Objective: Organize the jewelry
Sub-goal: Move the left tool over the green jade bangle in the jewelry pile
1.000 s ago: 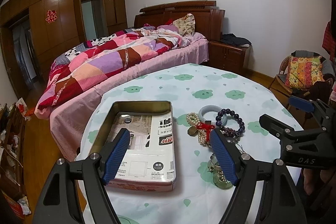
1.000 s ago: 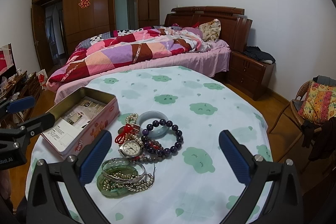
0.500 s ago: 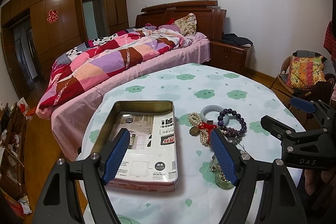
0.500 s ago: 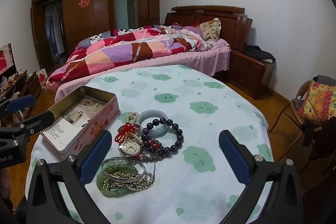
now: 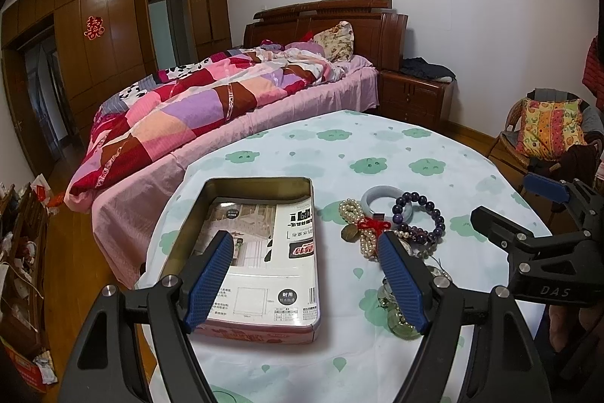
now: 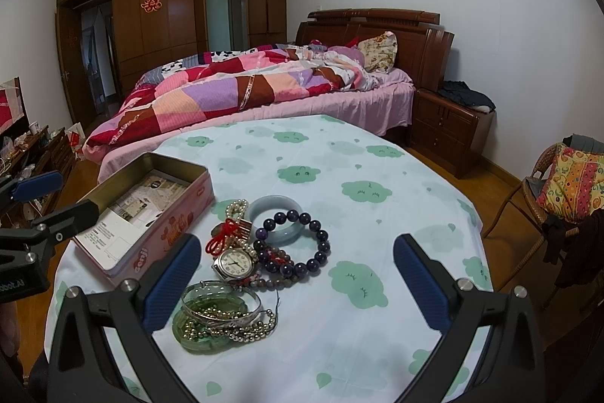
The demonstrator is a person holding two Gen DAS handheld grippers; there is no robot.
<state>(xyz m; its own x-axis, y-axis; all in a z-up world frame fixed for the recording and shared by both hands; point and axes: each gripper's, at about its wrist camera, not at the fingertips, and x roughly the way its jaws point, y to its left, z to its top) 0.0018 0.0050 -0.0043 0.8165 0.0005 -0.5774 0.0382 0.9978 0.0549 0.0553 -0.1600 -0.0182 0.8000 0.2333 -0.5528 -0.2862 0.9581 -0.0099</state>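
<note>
A heap of jewelry lies on the round table: a pale jade bangle (image 6: pixel 277 214), a dark purple bead bracelet (image 6: pixel 302 244), a wristwatch (image 6: pixel 234 261), pearls with a red knot (image 6: pixel 226 233), and a green jade disc under silver bangles and a bead chain (image 6: pixel 215 318). An open pink tin (image 6: pixel 158 214) with a printed card inside stands left of the heap. My right gripper (image 6: pixel 298 280) is open above the heap's near side. My left gripper (image 5: pixel 305 274) is open over the tin (image 5: pixel 264 252), with the heap (image 5: pixel 396 218) by its right finger.
The table wears a white cloth with green clouds (image 6: pixel 366 191). A bed with a patchwork quilt (image 6: pixel 245 89) stands behind it, a nightstand (image 6: pixel 449 127) to the right, and a wicker chair with a cushion (image 6: pixel 566 184) at the far right. Cluttered shelves (image 5: pixel 19 252) line the left.
Both grippers have drifted slightly nearer the table; the tin and jewelry sit a little lower in the views. Nothing was grasped or moved.
</note>
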